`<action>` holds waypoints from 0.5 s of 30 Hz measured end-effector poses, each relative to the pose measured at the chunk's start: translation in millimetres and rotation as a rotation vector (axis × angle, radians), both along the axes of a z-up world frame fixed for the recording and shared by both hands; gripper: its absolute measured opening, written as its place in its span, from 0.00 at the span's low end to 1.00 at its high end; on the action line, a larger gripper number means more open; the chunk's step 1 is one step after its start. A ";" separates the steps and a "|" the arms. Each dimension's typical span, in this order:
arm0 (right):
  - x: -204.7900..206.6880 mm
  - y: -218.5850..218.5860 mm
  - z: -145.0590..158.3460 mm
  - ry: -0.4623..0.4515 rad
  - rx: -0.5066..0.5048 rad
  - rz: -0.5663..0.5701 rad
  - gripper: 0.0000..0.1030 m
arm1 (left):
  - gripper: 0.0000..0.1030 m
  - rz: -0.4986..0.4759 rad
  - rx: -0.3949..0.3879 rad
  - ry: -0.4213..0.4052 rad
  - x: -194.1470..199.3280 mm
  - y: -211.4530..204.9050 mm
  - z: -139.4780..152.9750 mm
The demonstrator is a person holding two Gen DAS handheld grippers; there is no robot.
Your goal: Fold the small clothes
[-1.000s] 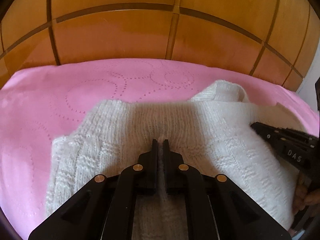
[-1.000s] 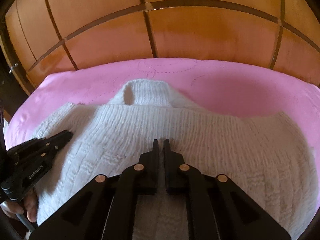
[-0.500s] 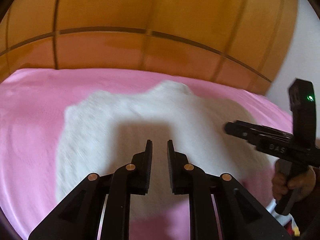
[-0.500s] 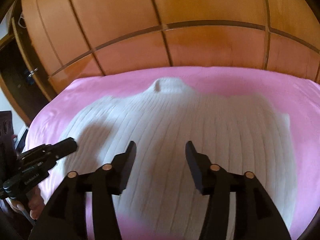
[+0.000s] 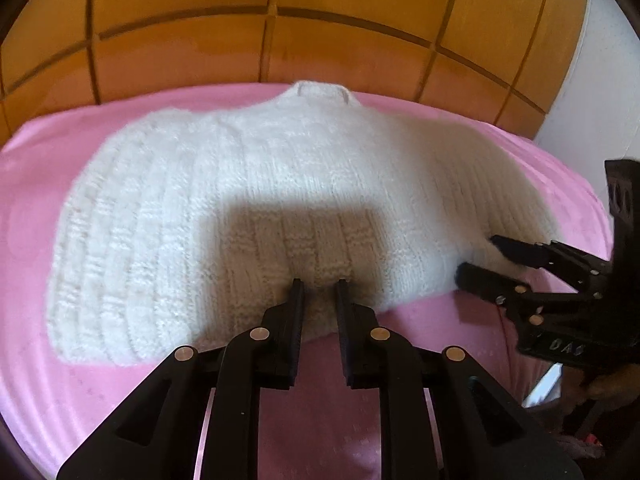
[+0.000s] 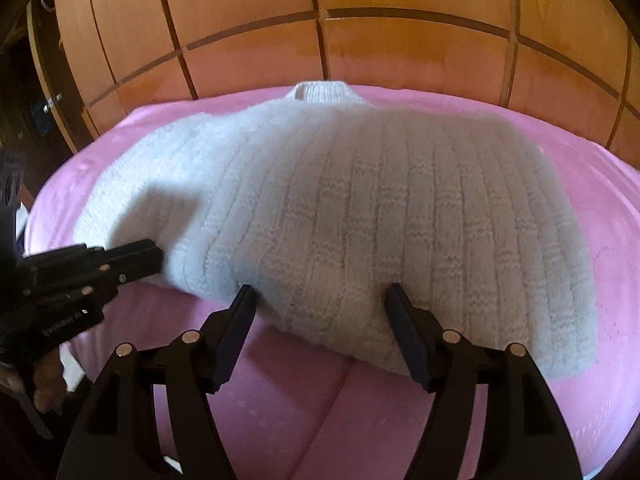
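A white knitted sweater lies flat on a pink bed cover, collar at the far side. It also shows in the right wrist view. My left gripper is open with a narrow gap, fingertips at the sweater's near hem, holding nothing. My right gripper is wide open and empty, its fingertips at the near hem. The right gripper also shows in the left wrist view by the sweater's right edge. The left gripper shows in the right wrist view by the left edge.
A wooden panelled headboard runs behind the bed, seen also in the right wrist view. A white wall is at the far right. A dark opening lies left of the bed. The pink cover stretches in front of the hem.
Both grippers were shut on the sweater a second ago. They have let go, opened and pulled back to the near hem. The sweater now lies flat.
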State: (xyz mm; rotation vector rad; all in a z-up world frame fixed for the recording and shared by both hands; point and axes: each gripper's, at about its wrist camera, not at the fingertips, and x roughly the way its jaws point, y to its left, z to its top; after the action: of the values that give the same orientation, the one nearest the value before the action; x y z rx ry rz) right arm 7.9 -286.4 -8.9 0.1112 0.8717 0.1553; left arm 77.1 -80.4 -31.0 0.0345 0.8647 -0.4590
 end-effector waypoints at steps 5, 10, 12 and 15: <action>-10.2 -23.8 20.7 -0.046 0.008 -0.076 0.71 | 0.43 0.053 0.039 -0.072 -14.5 -1.3 17.2; -15.3 -68.0 13.0 -0.015 0.042 -0.201 0.72 | 0.45 0.099 0.068 -0.106 -18.5 4.5 25.5; -15.0 -83.4 4.1 0.011 0.061 -0.240 0.69 | 0.45 0.111 0.077 -0.102 -17.2 7.2 25.0; -15.1 -100.8 -8.9 0.015 0.113 -0.269 0.56 | 0.45 0.129 0.081 -0.097 -18.2 13.6 24.0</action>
State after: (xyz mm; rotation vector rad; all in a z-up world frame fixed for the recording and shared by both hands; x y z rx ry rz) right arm -7.2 -387.3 -17.7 0.3335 0.8542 -0.0479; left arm 59.0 -66.8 -7.0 0.0749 0.7849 -0.2988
